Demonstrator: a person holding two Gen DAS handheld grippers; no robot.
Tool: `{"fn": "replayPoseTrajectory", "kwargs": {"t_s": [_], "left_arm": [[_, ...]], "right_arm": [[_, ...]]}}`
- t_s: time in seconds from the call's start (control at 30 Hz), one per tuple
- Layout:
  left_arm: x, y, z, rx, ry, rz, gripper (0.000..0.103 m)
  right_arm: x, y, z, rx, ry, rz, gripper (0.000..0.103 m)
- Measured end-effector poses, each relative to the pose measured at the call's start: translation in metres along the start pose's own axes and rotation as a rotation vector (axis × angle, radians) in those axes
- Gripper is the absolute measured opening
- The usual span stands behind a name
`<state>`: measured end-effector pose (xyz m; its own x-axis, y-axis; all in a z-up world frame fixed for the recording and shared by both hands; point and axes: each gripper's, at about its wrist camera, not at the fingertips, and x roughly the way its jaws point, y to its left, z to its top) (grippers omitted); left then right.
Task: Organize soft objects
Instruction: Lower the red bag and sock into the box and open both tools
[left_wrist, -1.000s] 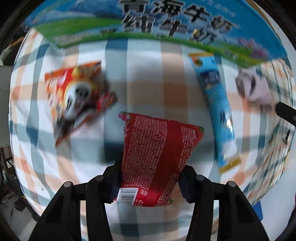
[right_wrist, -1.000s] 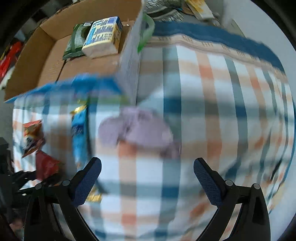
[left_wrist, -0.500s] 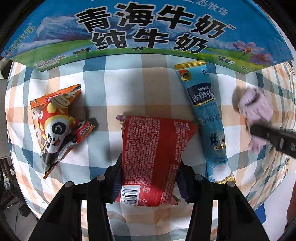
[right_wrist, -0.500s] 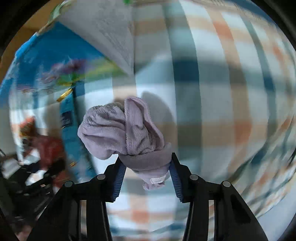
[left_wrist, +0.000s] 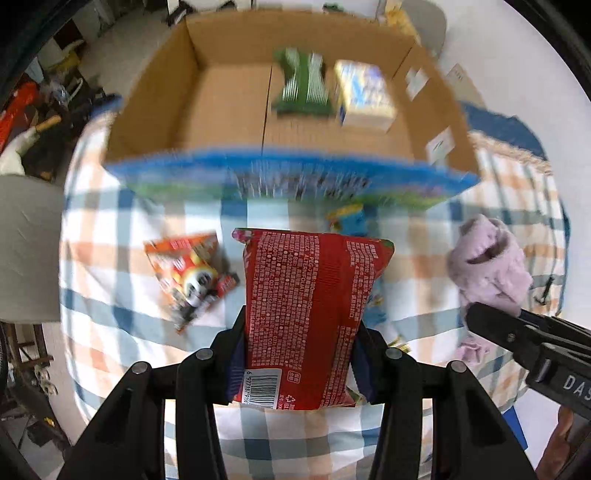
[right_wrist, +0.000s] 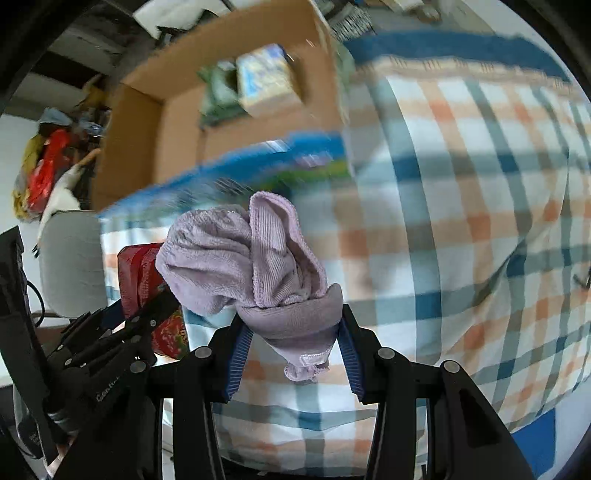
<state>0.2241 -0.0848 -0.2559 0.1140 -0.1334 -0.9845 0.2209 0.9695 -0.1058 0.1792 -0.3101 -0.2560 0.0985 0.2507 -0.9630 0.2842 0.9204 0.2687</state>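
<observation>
My left gripper (left_wrist: 297, 354) is shut on a red snack bag (left_wrist: 306, 302), held up above the checked cloth (left_wrist: 110, 295). The right gripper (right_wrist: 295, 350) is shut on a bunched lilac towel (right_wrist: 243, 262), also lifted; that towel (left_wrist: 491, 266) and a right finger (left_wrist: 517, 336) show at the right of the left wrist view. Ahead stands an open cardboard box (left_wrist: 229, 107) with a blue printed front (left_wrist: 295, 181), holding a green pack (left_wrist: 301, 85) and a pale yellow pack (left_wrist: 364, 96). The red bag (right_wrist: 144, 273) appears at the left of the right wrist view.
An orange panda snack bag (left_wrist: 188, 273) lies on the cloth left of the red bag. A blue stick pack (left_wrist: 351, 221) peeks out behind it. A grey chair back (left_wrist: 26, 243) stands at the left edge. Clutter fills the floor beyond (left_wrist: 33, 110).
Both grippers have risen with their loads, so the box's inside has come into view. The right gripper went from open above the towel to shut on it and lifted it.
</observation>
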Motion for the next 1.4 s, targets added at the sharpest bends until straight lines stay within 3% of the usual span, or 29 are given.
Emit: {"fn": "replayPoseTrajectory", "kwargs": {"t_s": [0.23,0.53,0.93,1.4], "left_arm": [[-0.057,0.013,0.037,-0.01,-0.099,0.0,0.045],[-0.047,0.044,0.126,-0.056,-0.098,0.033,0.044],[0.03,0.069,0.217,-0.052,0.06,0.046,0.045],[0.108,0.071,0.273,-0.023,0.171,0.044,0.046]], "right_arm": [[-0.035,0.045,0.036,-0.042,-0.083,-0.03,0.048],[-0.021,0.078,0.102,-0.037,-0.103,-0.101,0.048],[0.074,0.083,0.168,-0.033,0.043,-0.241,0.048],[0.136,0.075,0.194,-0.018,0.167,-0.311,0.048]]}}
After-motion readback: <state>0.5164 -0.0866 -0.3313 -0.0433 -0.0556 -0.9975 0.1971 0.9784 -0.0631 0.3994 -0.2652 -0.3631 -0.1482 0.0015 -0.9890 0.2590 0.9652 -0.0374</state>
